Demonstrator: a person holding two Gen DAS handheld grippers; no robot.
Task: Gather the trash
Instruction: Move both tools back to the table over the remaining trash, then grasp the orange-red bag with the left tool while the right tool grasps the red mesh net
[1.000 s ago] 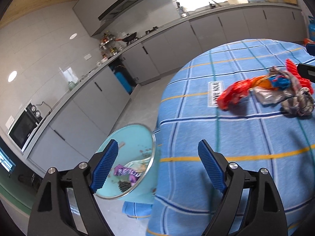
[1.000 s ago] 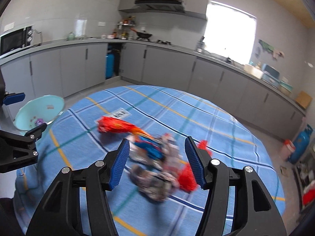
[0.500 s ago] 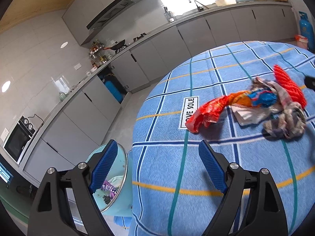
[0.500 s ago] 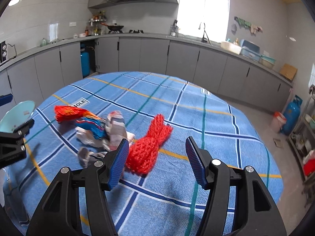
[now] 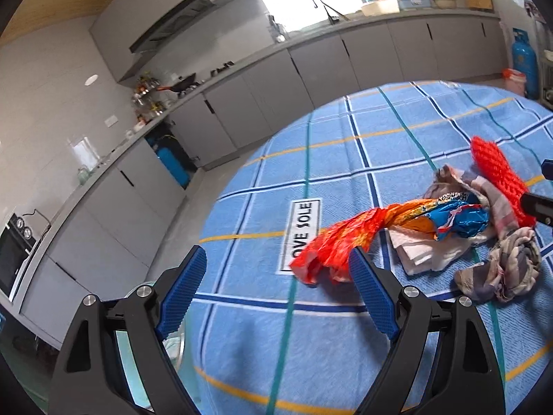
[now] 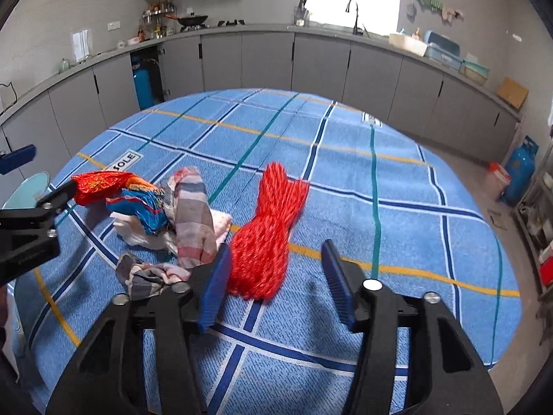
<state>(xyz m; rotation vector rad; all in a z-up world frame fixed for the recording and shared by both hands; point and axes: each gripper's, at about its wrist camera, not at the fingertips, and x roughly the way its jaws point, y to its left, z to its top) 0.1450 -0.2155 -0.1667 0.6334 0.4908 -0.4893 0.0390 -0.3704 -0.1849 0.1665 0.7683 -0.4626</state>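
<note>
Trash lies in a loose heap on the tabletop (image 6: 345, 180), which wears a blue checked cloth with orange, teal and navy lines. In the right wrist view a red mesh bag (image 6: 266, 238) sits at the middle of the frame, its near end just beyond the right claw (image 6: 274, 285). At about 9 o'clock from the mesh bag is a striped rag (image 6: 191, 214), and touching that rag toward 9 o'clock are a blue wrapper (image 6: 145, 207) and a red-orange wrapper (image 6: 100, 181). A white tissue (image 6: 138, 233) lies under the blue wrapper. A second, crumpled rag (image 6: 145, 275) rests at 7 o'clock from the striped one, right beside the right claw's left finger.

The right claw is open, its blue pads wide apart with nothing between them; the near end of the mesh bag lies just ahead of the gap, closer to the left pad.

In the left wrist view the left claw (image 5: 276, 292) is also open and empty. The red-orange wrapper (image 5: 342, 242) lies just ahead of its right pad, at about 1 o'clock from the gap. Beyond it, toward 2 o'clock, are the blue wrapper (image 5: 459, 218), the tissue (image 5: 421, 254), the crumpled rag (image 5: 501, 269) and the mesh bag (image 5: 497, 173). A white label (image 5: 304, 235) on the cloth sits at 12 o'clock from the left claw.

A pale teal bin (image 6: 26, 193) stands off the tabletop's edge at 9 o'clock in the right view, beside the left claw.
</note>
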